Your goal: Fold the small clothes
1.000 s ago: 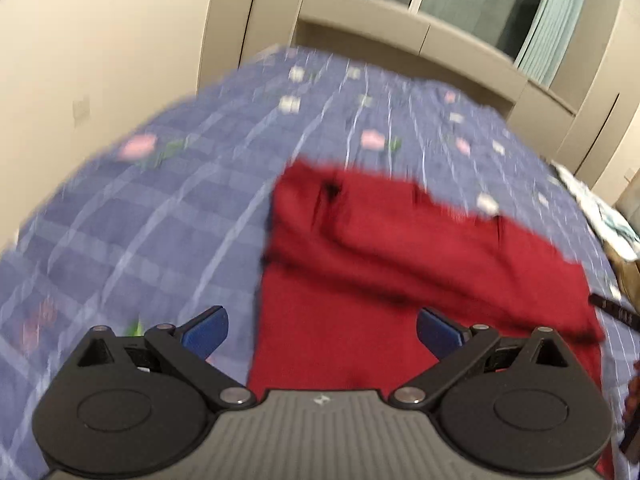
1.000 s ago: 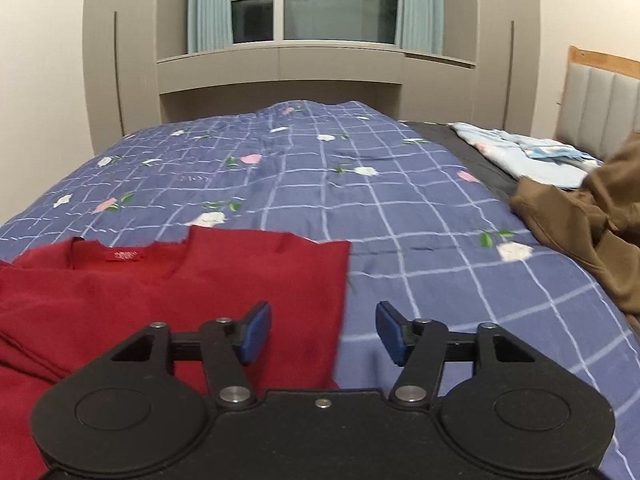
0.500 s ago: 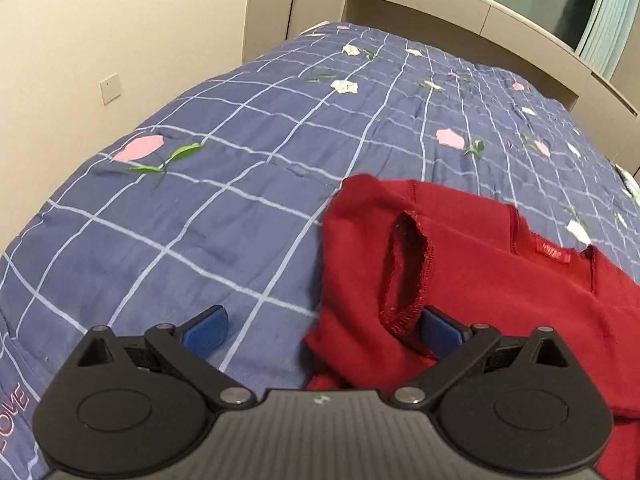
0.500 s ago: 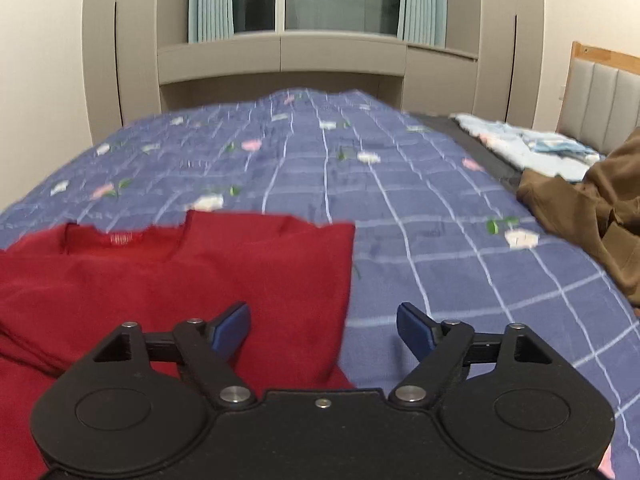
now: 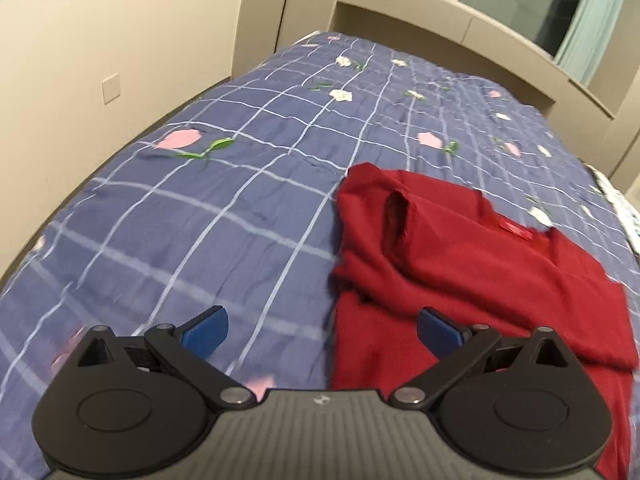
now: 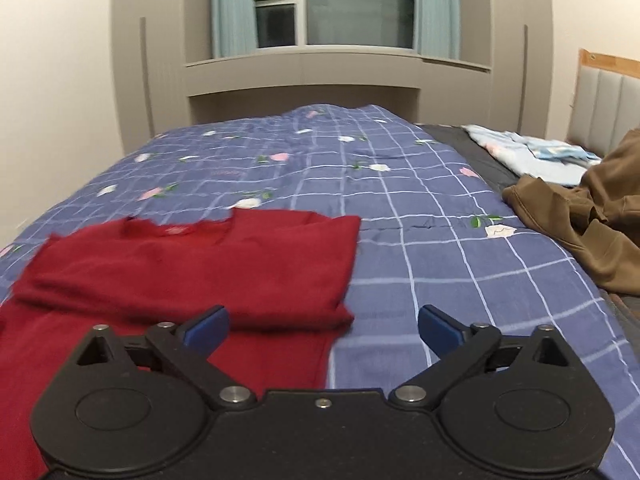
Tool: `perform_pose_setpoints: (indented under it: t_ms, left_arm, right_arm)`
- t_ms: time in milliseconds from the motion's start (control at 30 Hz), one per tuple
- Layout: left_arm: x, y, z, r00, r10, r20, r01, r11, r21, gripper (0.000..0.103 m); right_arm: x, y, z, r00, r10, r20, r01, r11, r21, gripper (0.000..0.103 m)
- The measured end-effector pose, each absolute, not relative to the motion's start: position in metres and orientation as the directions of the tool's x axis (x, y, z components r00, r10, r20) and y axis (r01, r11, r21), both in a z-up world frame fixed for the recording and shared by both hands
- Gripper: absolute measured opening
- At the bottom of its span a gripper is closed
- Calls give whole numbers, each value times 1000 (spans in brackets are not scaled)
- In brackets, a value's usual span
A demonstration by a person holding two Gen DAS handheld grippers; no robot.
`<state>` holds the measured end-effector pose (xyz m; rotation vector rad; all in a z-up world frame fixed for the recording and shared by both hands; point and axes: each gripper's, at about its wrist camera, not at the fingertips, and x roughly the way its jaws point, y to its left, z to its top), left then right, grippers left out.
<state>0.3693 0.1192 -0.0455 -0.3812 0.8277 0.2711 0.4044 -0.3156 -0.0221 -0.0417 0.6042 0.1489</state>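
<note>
While the red top (image 5: pixel 460 264) is lying partly folded on the bed (image 5: pixel 224 216), both grippers are hanging above it with their jaws spread wide and holding nothing. In the left wrist view, the left gripper (image 5: pixel 322 330) is sitting over the garment's left edge, one blue fingertip (image 5: pixel 204 330) showing above the checked blue quilt and the other above red fabric. A sleeve is lying folded across the body of the top, its cuff opening facing upward, and the neck label is showing near the far edge. In the right wrist view, the right gripper (image 6: pixel 323 330) is straddling the right edge of the red top (image 6: pixel 188 264), with its left fingertip (image 6: pixel 206 328) over the cloth and its right one over bare quilt. The upper layer is lying doubled over the lower layer, forming a thick fold running across the garment. Farther right on the bed (image 6: pixel 420 208), well apart from the top, a brown garment (image 6: pixel 580 236) is lying bunched beside a pale blue patterned cloth (image 6: pixel 528 156). Motion blur is softening both views, so fine fabric detail is hard to make out.
</note>
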Motion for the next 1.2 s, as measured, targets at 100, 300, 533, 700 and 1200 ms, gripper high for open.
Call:
perform_pose_setpoints:
  t_ms: [100,300,533,700,1200]
  left_arm:
    - [332,115,-36,666,89,-741,-354,912,-208,102]
    - [268,101,-21,687,77,-722,-294,939,-180,103]
    - [211,77,-17,706,22,-708,-179,973,-148,103]
    - [176,58,-21,704,-21,-710,-66,993,-96,103]
    - [101,11,-50,667,-31,-745,248,951,182,103]
  right_arm:
    - [369,-318,-15,808,148,-570,-179,984,2,102]
    - [304,-319,-5,800,175,-573,-212,977,3,102]
    - [247,-315,1,788,219,-576,-282,959,-22,102]
    - [209,-313,0,781,255,-571,-352,934,-65,102]
    - [135,-290,-26,714,301,-632,-534,818,-213,102]
